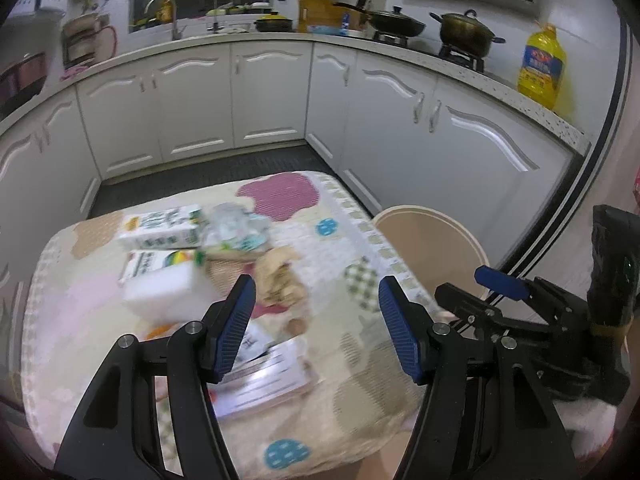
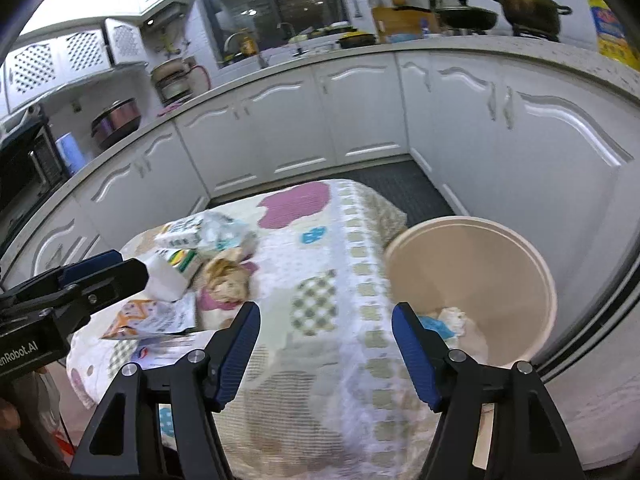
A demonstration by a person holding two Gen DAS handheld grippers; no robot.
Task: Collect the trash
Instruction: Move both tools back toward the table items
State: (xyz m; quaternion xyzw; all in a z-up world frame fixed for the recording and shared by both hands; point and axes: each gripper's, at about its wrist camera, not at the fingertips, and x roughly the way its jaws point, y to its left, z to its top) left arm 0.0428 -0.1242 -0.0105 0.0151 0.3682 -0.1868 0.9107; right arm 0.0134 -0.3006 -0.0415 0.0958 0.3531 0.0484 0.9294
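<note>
Trash lies on a small table under a patterned cloth (image 1: 344,236): two milk cartons (image 1: 162,228), crumpled clear plastic (image 1: 236,226), a wad of brown paper (image 1: 280,276) and flat printed wrappers (image 1: 268,372). My left gripper (image 1: 317,282) hovers open over the near part of the table, the brown wad just beyond its left finger, nothing between the pads. My right gripper (image 2: 326,308) is open and empty above the table's right edge. A beige bin (image 2: 472,276) stands to the right on the floor, with blue and white scraps (image 2: 446,320) inside. Each gripper shows in the other's view: right gripper (image 1: 468,286), left gripper (image 2: 120,270).
White cabinets (image 1: 272,92) and a counter wrap around the back and right. On the counter stand pots on a stove (image 1: 466,34) and a yellow oil bottle (image 1: 542,64). A dark floor mat (image 1: 240,164) lies behind the table. A hand in a white fluffy sleeve (image 1: 588,424) holds the right gripper.
</note>
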